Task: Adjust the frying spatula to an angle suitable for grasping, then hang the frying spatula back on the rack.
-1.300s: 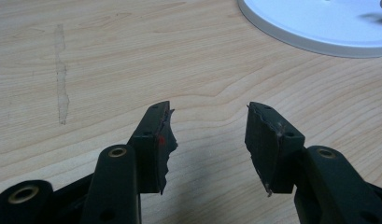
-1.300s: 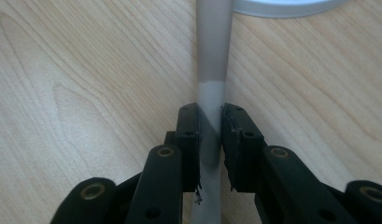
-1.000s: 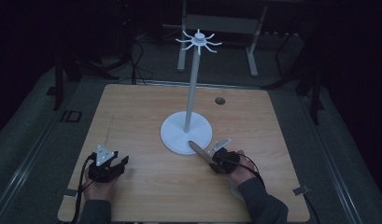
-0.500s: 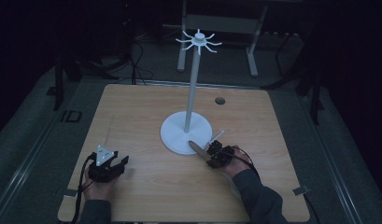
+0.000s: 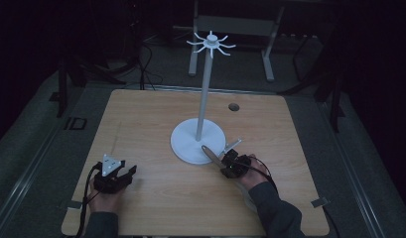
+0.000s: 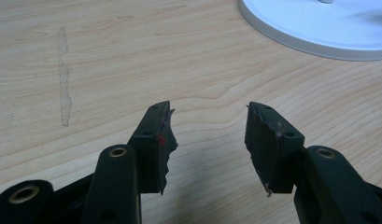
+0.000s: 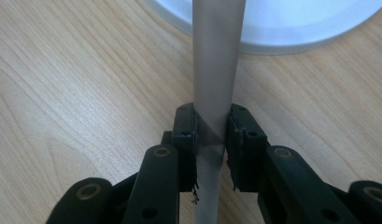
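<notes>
Resting at the lower left of the high view, the left gripper sits low on the table, with a hand behind it and a sleeve running off the bottom edge. Its grey plate faces up. In the left gripper view its jaws stand wide apart with bare wood between them, and the torn pads hold nothing (the left pad's edge is ragged).

The right gripper lies at lower centre-right of the high view, just beside the stand's base, with the forearm coming in from the bottom right at a slant. It grips a grey rod, which points up and left across the rim of the base. In the right gripper view the jaws close narrowly on the rod, one pad on each side; the rod runs up the middle of the frame and over the white base at the top.

The stand is upright at the table's centre, its hooked crown at upper centre against the dark. The room behind is too dim to read. Whether the rod's far tip touches the base I cannot tell. The base is cut off at the upper right of the left gripper view.
</notes>
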`<state>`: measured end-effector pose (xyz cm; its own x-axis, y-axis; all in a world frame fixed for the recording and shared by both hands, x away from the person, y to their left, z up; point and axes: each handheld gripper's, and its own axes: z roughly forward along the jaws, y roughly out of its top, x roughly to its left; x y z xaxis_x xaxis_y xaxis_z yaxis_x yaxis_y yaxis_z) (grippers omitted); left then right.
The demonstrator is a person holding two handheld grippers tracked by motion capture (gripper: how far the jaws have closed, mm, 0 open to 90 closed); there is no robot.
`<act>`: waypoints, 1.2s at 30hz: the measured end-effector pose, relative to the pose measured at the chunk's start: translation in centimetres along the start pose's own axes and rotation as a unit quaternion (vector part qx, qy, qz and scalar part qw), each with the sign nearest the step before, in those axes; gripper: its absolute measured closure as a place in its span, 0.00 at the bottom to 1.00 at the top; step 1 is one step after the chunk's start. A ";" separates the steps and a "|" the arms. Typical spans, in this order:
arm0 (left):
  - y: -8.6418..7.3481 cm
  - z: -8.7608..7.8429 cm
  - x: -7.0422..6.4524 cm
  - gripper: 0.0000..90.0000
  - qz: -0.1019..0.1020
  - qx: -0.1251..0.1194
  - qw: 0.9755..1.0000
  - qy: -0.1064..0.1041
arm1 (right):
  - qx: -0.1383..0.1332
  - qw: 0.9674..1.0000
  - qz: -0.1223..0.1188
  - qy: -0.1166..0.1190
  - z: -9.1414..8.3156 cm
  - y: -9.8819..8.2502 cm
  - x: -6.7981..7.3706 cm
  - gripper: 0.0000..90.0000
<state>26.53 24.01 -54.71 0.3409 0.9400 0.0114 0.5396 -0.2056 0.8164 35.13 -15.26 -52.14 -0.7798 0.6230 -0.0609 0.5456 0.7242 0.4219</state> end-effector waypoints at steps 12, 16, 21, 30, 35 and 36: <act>0.0 -0.1 0.1 0.57 0.001 -0.002 1.000 0.001 | -0.019 1.000 0.000 -0.004 -0.6 -0.2 0.2 0.83; 0.0 -0.1 0.0 0.57 0.001 -0.003 1.000 0.001 | -0.030 1.000 -0.001 -0.006 -1.2 -0.2 0.1 0.83; 0.0 -0.1 0.0 0.57 0.001 -0.002 1.000 0.000 | -0.046 0.999 0.005 -0.010 -2.0 -0.2 0.0 0.83; 0.0 0.0 0.0 0.57 0.001 -0.001 1.000 0.000 | -0.081 0.997 0.014 -0.015 -3.4 -0.2 -0.4 0.83; 0.0 0.0 0.0 0.57 0.001 -0.002 1.000 0.000 | -0.099 0.995 0.021 -0.015 -4.1 -0.1 -0.6 0.83; 0.0 0.0 0.0 0.57 0.001 -0.002 1.000 0.000 | -0.102 0.994 0.023 -0.017 -4.2 0.0 -0.6 0.83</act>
<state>26.50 24.02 -54.69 0.3409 0.9400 0.0128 0.5364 -0.2056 0.8185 34.27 -16.90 -48.29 -0.7427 0.6662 -0.0669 0.5036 0.6216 0.5999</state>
